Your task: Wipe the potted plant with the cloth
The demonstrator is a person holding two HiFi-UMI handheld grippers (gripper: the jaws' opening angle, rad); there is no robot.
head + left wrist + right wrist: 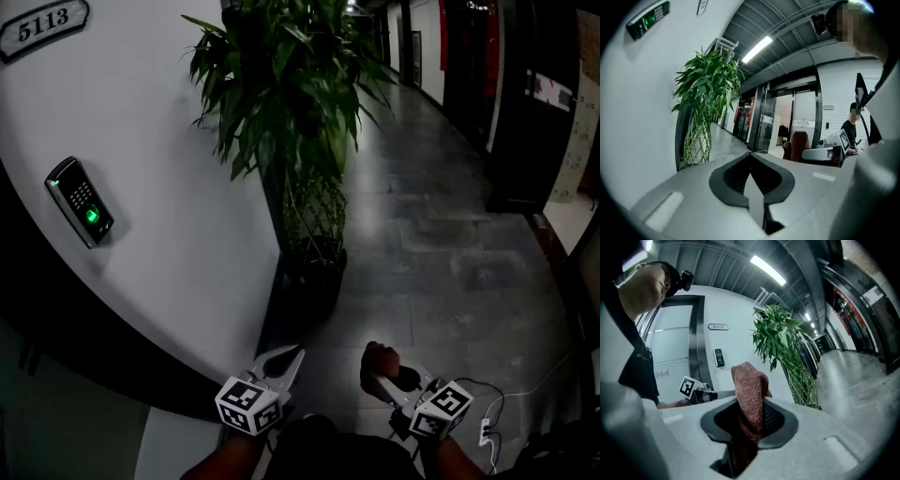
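R tongs (pixel 377 373) pinch the cloth (pixel 749 394); plant (pixel 291 103) stands ahead, slightly to their left. L tongs (pixel 292 356) are pressed together, empty, nearer it.

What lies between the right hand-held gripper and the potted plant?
Only bare grey floor, in the head view, separates the right hand-held gripper, clamping the cloth, from the potted plant.

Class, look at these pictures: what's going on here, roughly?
A person stands in a corridor with a gripper in each hand. The right gripper is shut on a reddish-brown cloth that sticks up between its jaws. The left gripper is shut and empty. The potted plant stands ahead beside the white wall, apart from both grippers, so wiping has not yet begun.
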